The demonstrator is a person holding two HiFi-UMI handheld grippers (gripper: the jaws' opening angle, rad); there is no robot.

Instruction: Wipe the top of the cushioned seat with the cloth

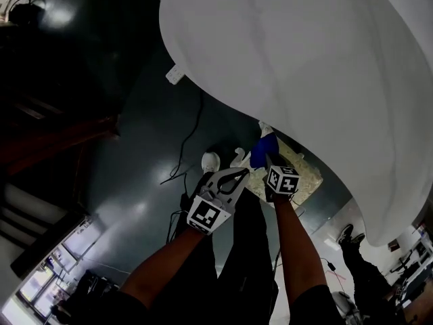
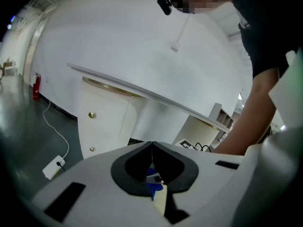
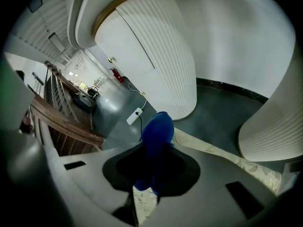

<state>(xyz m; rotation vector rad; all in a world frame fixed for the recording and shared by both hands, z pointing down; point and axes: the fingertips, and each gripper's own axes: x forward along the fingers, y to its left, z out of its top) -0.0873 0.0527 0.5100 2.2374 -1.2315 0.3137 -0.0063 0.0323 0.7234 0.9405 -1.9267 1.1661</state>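
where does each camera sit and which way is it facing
Head view: on the person's head, facing steeply down at white counter, both forearms, left gripper and right gripper.
Left gripper view: on the left gripper, along its closed jaws toward a white cabinet; the right forearm shows.
Right gripper view: on the right gripper, along jaws clamped on the blue cloth, cushioned seat beyond; no arm shown.
Shared: all three show the cloth and the floor power strip.

My head view is dim, glare pooling on the glossy dark floor, and both gripper views blacken at their corners.
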